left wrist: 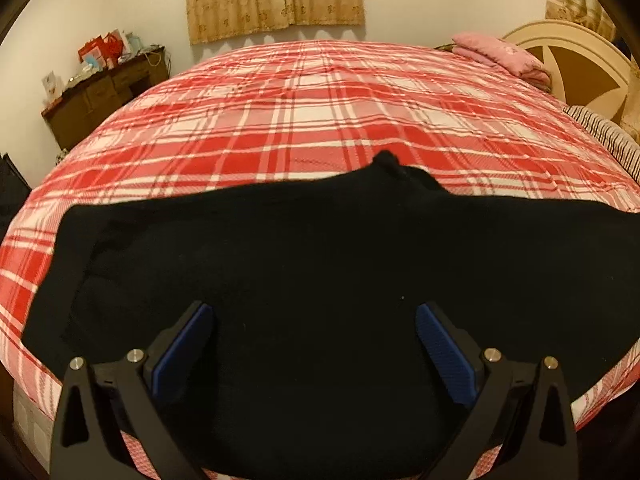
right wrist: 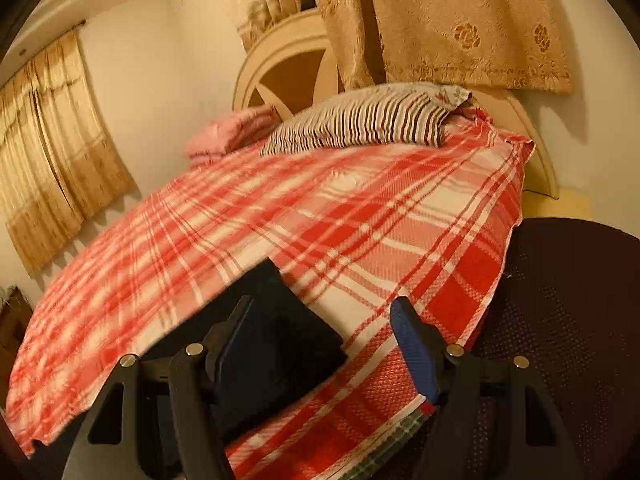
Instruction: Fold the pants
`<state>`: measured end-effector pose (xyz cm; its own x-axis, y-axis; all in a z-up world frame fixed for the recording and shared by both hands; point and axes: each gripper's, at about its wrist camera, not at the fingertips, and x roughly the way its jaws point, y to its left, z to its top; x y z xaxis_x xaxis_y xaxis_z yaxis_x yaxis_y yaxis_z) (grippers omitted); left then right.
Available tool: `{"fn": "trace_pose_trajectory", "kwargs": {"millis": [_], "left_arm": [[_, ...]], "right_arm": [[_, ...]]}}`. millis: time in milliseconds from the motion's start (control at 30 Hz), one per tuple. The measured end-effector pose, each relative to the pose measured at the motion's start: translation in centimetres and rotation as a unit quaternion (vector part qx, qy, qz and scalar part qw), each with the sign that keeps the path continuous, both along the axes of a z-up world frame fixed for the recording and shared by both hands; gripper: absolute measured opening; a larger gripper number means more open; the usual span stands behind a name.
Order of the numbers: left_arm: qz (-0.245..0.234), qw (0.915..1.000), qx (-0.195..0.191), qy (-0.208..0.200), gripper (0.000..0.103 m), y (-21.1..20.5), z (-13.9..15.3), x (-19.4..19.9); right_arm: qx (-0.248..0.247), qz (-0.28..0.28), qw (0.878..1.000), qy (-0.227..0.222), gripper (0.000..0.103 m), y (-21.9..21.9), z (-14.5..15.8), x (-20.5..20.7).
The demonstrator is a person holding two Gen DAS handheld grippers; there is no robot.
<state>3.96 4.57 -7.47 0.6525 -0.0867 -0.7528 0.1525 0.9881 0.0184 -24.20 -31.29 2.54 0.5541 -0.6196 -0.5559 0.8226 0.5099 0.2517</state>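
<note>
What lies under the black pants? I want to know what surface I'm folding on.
The black pants lie spread on a red-and-white plaid bedsheet, which shows on all sides of them. The sheet directly beneath them is covered from view.

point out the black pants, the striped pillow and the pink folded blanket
black pants [left wrist: 320, 248]: left wrist view, middle of the cloth
striped pillow [right wrist: 360, 120]: right wrist view, its top face
pink folded blanket [left wrist: 500, 54]: left wrist view, its top

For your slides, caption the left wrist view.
Open left gripper above black pants spread on a plaid bed.
</note>
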Motion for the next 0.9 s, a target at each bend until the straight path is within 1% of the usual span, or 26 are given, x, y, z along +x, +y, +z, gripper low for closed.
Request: {"fn": "trace_pose_trajectory", "kwargs": {"millis": [67,167,200,233,267,300,333,367,533,567,600,667,700,767,833,900], "left_arm": [[0.001,1.0,-0.003,0.001,0.103,0.0,-0.1,0.1],[0.0,1.0,-0.003,0.003,0.103,0.0,-0.1,0.0],[0.0,1.0,-0.004,0.003,0.103,0.1,-0.1,0.1],[0.0,1.0,-0.004,0.003,0.103,0.1,-0.1,0.0],[0.0,1.0,-0.004,0.002,0.103,0.1,-0.1,0.0],[0.0,1.0,-0.003,0.002,0.103,0.1,-0.1,0.0],[-0.001,1.0,-0.004,0.002,0.103,0.1,-0.1,0.0],[-0.001,1.0,-0.004,0.002,0.103,0.1,-0.1,0.0],[-0.004,1.0,-0.006,0.003,0.103,0.3,-0.1,0.0],[-0.005,1.0,-0.007,0.004,0.103,0.4,-0.1,0.0],[-0.006,0.9999,-0.008,0.006,0.103,0.4,-0.1,0.1],[-0.009,0.9999,-0.01,0.009,0.103,0.5,0.0,0.0],[-0.009,0.9998,-0.011,0.01,0.103,0.6,0.1,0.0],[-0.009,0.9998,-0.014,0.011,0.103,0.8,0.1,0.1],[-0.011,0.9997,-0.017,0.011,0.103,0.9,0.1,0.0],[-0.011,0.9996,-0.022,0.011,0.103,1.1,0.3,0.0]], "right_arm": [[0.002,0.003,1.0,0.022,0.07,0.1,-1.0,0.7],[-0.021,-0.003,0.999,0.041,0.068,1.3,-1.5,1.2],[-0.029,-0.004,0.998,0.049,0.062,1.7,-1.6,1.2],[-0.035,-0.004,0.998,0.054,0.058,1.8,-1.7,1.3],[-0.042,0.0,0.997,0.058,0.048,2.1,-1.6,1.3],[-0.047,0.013,0.997,0.059,0.032,2.4,-1.5,1.4],[-0.048,0.017,0.997,0.061,0.027,2.5,-1.3,1.5],[-0.05,0.02,0.996,0.067,0.024,2.5,-1.2,1.6],[-0.031,0.029,0.997,0.07,0.017,1.9,-0.8,1.6],[-0.03,0.029,0.996,0.075,0.014,2.0,-0.3,1.7],[-0.034,0.032,0.996,0.073,0.01,2.4,0.2,1.8],[-0.062,0.046,0.995,0.068,0.01,4.1,1.9,2.2],[-0.087,0.063,0.992,0.069,0.01,5.8,3.1,2.8],[-0.113,0.096,0.987,0.064,0.01,8.2,4.5,3.9],[-0.125,0.144,0.981,0.048,0.01,11.5,5.8,5.3],[-0.129,0.202,0.97,0.03,0.01,15.4,6.4,7.1]]}}
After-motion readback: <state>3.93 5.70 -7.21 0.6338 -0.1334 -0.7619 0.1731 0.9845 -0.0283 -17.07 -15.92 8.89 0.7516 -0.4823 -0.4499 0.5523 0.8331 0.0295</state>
